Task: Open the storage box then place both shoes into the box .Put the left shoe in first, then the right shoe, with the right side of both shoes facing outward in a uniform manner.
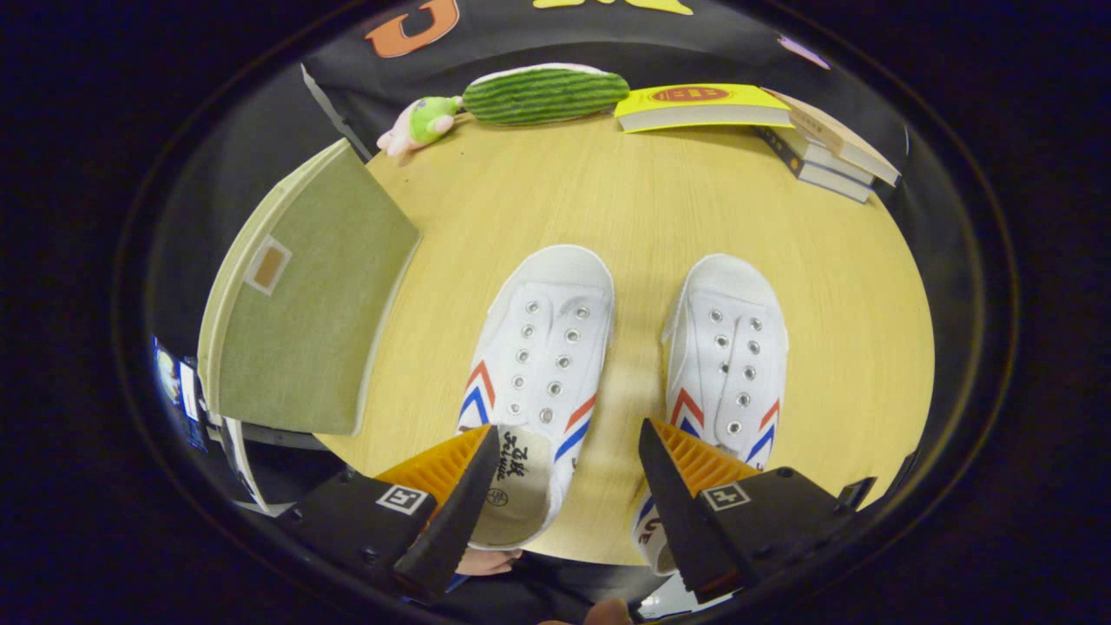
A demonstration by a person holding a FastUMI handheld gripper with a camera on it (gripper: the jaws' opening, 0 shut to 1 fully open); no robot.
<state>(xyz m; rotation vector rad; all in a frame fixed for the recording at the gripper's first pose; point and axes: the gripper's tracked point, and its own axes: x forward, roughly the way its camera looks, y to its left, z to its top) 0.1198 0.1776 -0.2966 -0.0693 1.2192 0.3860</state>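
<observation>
The claw hangs released above the desk, fingers spread and holding nothing. Two white shoes (toes pointing away) lie just ahead: left shoe and right shoe. The closed storage box sits beside the left shoe.

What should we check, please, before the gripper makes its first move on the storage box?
1. Storage box lid closed, so opening comes first: ok.
2. Gripper open and holding nothing: ok.
3. Left shoe and right shoe upright, side by side on the table, toes pointing away: ok.
4. Box sits left of the shoes, apart from them: ok.
5. Lid's hinge or opening edge: cannot tell.
6. Books and plush toys lie beyond the shoes, out of the way: ok.
</observation>
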